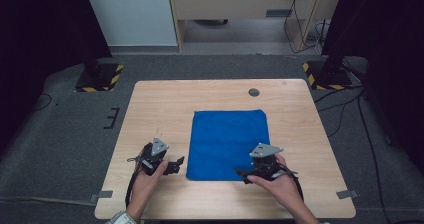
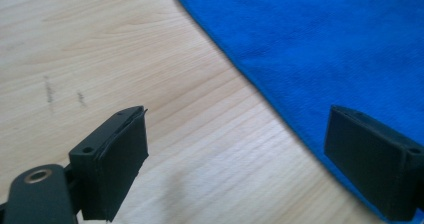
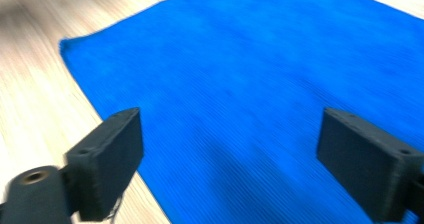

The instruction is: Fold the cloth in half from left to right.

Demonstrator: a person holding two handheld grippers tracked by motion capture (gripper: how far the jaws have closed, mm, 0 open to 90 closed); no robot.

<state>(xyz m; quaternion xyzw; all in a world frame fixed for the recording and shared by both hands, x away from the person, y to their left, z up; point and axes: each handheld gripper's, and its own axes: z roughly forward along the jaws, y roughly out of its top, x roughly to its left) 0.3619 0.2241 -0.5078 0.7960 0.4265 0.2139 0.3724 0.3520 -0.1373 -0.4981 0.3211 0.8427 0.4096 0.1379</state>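
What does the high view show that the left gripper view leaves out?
High view alone: the whole blue cloth lying flat on the table, both hands, the right tool at the cloth's near right corner, and the grey floor. Left gripper view alone: close wood grain with faint dark marks. Shared: the left tool, open and empty beside the cloth's edge.

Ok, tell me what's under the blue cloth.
The blue cloth lies flat on the wooden table, whose top shows on all sides of it. No bump shows in it, but what it covers stays hidden.
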